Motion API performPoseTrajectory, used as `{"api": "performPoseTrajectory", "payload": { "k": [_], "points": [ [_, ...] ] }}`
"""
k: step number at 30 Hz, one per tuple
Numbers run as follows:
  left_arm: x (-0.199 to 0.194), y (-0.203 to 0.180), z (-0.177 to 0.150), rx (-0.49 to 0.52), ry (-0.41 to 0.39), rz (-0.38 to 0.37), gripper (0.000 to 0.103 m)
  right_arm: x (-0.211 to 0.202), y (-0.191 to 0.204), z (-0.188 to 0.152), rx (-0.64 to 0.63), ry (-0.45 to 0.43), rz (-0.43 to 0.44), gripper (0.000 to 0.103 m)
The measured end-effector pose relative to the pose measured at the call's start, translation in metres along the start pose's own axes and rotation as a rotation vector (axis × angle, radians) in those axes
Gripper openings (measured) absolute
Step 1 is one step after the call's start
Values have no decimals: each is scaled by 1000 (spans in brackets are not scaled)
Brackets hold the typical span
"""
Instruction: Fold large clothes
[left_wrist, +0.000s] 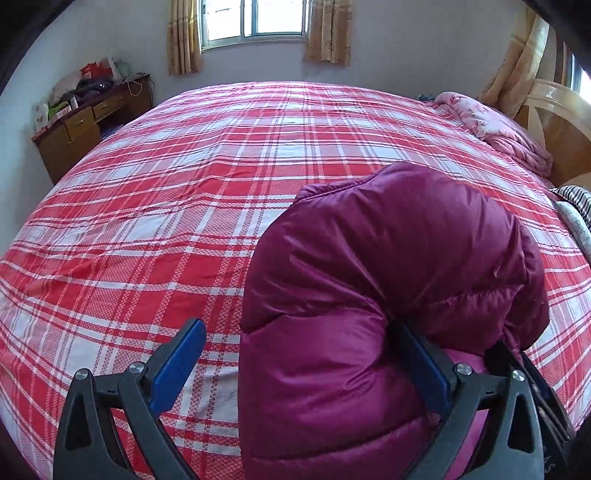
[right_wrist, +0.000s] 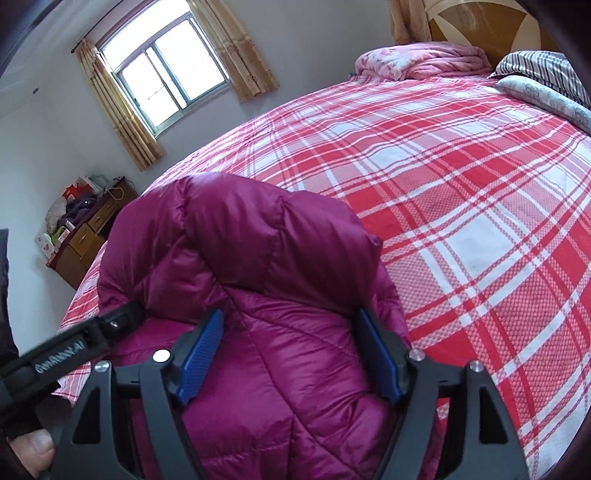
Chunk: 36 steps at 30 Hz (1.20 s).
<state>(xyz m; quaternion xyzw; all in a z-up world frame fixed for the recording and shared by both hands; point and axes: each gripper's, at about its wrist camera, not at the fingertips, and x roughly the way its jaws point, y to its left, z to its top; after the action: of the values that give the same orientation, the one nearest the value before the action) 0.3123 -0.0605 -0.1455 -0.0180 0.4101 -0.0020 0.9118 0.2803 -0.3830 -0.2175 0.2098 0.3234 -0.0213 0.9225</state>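
Garment: a magenta quilted down jacket (left_wrist: 388, 277) lies bunched on the near part of the bed (left_wrist: 184, 184), over the red-and-white plaid cover; in the right wrist view (right_wrist: 258, 258) it rises in a puffy mound between the fingers.
Left gripper (left_wrist: 299, 369): fingers spread wide. The jacket fills most of the gap; the right pad is pressed into a fold and the left pad (left_wrist: 177, 365) stands clear over the cover. No pinch.
Right gripper (right_wrist: 291, 358): fingers spread, one on each side of a thick roll of jacket. Pads look to be touching or just beside the cloth, not squeezing it.
Step in hand: judged as mid-fold, both tools set at the near edge of the doubled-over jacket, either placing it or about to take hold.
Next move calls for: closing on a firm layer of cloth, not loose padding, then flattening; the slick, springy filling is likely to puff back open.
Writing: white lettering on the black strap (right_wrist: 62, 354) at the lower left of the right wrist view; blurred, not reliably readable. No label visible on the jacket.
Surroundings: folded pink quilt (right_wrist: 424, 61) and striped bedding (right_wrist: 535, 70) at the headboard, well apart from the jacket.
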Motion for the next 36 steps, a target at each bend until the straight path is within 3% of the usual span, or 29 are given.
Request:
{"api": "performPoseTrajectory", "payload": {
  "k": [4, 20, 36],
  "points": [
    [5, -3, -3, 14, -6, 18, 102, 4, -2, 2, 6, 19, -1, 78],
    [19, -1, -6, -27, 32, -51, 102, 8, 0, 3, -8, 34, -23, 80],
    [26, -2, -6, -22, 62, -70, 102, 14, 5, 3, -51, 66, -64, 84]
  ]
}}
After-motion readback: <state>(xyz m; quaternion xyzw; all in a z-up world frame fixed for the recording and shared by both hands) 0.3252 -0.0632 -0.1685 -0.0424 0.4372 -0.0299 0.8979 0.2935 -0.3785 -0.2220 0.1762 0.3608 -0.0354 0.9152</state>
